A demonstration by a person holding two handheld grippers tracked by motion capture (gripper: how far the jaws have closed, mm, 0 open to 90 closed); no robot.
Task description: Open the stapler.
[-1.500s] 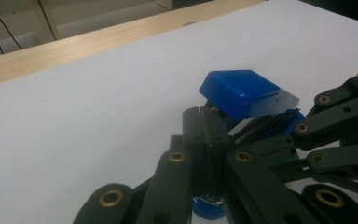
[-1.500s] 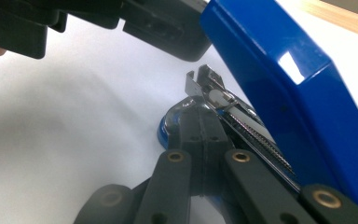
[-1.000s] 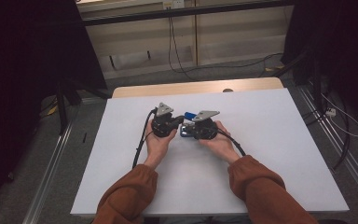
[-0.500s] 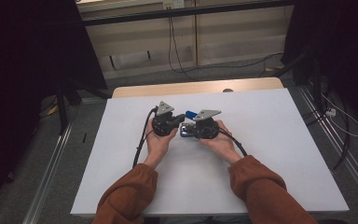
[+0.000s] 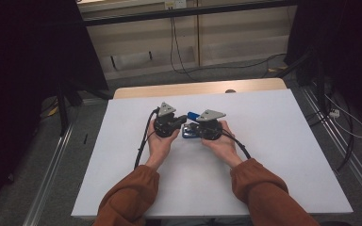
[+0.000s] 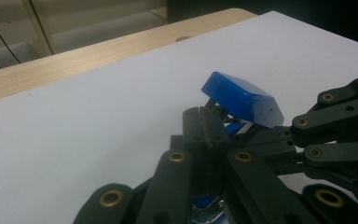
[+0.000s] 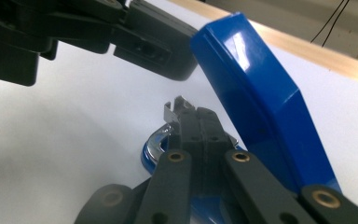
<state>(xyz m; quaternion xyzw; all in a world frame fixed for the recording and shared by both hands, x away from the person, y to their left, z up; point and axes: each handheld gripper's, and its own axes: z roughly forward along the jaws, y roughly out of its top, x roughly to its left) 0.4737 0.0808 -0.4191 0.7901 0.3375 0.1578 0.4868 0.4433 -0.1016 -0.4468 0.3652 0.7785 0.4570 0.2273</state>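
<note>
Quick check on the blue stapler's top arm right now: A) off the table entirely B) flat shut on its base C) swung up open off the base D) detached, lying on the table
C: the blue stapler has its top arm tilted up off the base, metal magazine exposed, beside the right gripper.

Glossy blue plastic stapler [image 7: 261,102]; matt white table [image 5: 283,155].

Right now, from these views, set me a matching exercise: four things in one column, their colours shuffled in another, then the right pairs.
Things:
1. hinged lid
2. table sheet
3. far table edge
4. sleeve

Colours:
a. pale wood
b. rust brown
c. blue
d. white

Pairs: 1-c, 2-d, 3-a, 4-b
</note>
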